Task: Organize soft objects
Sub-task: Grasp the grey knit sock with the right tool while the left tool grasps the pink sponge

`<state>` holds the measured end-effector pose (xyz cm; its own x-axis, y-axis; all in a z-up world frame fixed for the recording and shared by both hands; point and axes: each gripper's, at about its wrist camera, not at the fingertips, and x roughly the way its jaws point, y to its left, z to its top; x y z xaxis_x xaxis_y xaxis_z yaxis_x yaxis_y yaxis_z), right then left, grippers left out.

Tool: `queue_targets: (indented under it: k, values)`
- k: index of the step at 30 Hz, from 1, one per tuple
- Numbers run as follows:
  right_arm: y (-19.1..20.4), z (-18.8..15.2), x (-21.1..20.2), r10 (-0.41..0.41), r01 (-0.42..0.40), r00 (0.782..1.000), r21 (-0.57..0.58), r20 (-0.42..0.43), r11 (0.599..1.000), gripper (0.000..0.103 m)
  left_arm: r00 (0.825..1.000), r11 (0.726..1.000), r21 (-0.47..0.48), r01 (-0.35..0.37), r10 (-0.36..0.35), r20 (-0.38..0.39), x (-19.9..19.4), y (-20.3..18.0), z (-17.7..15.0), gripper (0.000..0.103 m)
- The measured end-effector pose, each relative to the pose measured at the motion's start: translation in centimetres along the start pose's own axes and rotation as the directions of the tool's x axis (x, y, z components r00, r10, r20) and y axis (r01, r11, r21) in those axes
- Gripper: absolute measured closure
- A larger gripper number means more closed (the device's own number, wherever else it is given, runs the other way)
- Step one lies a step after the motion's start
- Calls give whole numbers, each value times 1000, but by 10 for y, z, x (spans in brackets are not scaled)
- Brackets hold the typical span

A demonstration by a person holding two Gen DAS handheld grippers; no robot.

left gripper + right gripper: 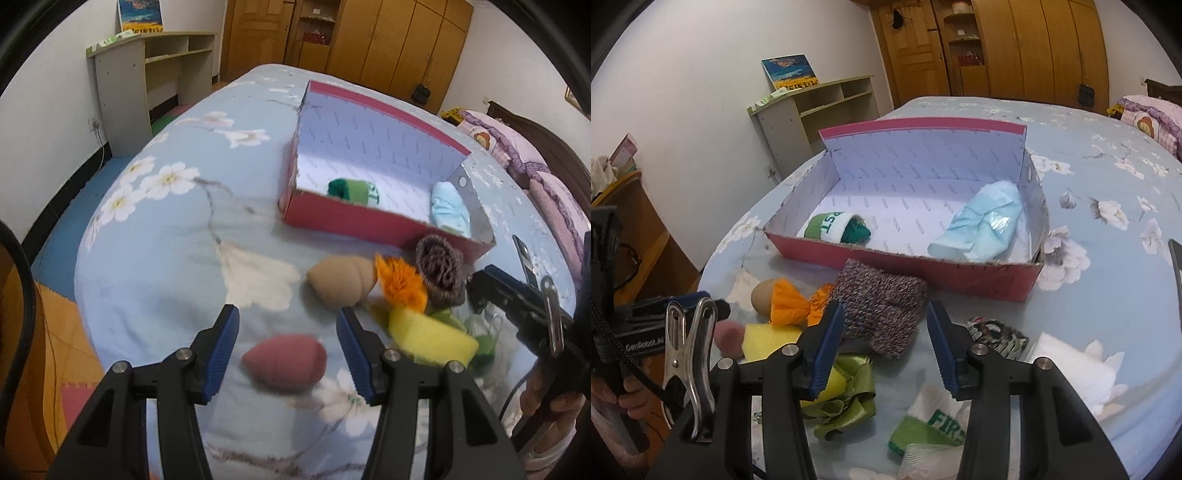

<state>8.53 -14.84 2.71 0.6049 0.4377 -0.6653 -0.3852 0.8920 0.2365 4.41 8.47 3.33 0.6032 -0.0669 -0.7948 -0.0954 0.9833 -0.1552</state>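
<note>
A red cardboard box (373,221) (897,262) lies open on the bed, holding a green-and-white rolled sock (834,228) (351,190) and a light blue cloth (982,221) (450,210). My left gripper (286,330) is open, with a dusky pink egg-shaped soft toy (286,363) between its fingers, apart from both. A tan one (341,280) lies beyond. My right gripper (884,332) is open, its tips beside a brown knitted roll (882,306) (439,269). An orange pom-pom (400,282) (792,302), a yellow sponge (430,336) (764,338) and a green ribbon bow (846,402) lie nearby.
A white sock with green lettering (931,424), a patterned black-and-white cloth (997,338) and a white tissue (1075,369) lie at the right gripper's side. Purple pillows (517,155) are at the bed's head. A shelf desk (147,81) and wooden wardrobes (1015,44) stand beyond the bed.
</note>
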Motion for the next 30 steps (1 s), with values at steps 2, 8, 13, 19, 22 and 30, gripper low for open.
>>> queue_targets:
  k: [2, 8, 13, 19, 22, 30]
  values:
    - [1, -1, 2, -3, 3, 1000, 0, -7, 1000, 55, 1000, 1000, -12, 11, -12, -12, 1, 4, -5, 45]
    - [4, -5, 7, -13, 13, 1000, 2, -28, 1000, 55, 998, 999, -27, 39, -40, -40, 4, 9, -17, 45]
    - [4, -6, 13, -27, 28, 999, 7, -43, 1000, 55, 997, 999, -24, 45, -47, -54, 9, 7, -21, 45]
    - [3, -4, 21, -29, 30, 998, 24, -54, 999, 54, 998, 999, -10, 40, -40, -58, 13, 3, -25, 45]
    - [6, -5, 26, -26, 27, 998, 21, -63, 999, 53, 998, 999, -14, 40, -41, -56, 14, 3, -25, 45]
    - [12, -9, 32, -12, 12, 997, 7, -76, 1000, 54, 998, 999, -15, 43, -43, -46, 14, 4, -26, 45]
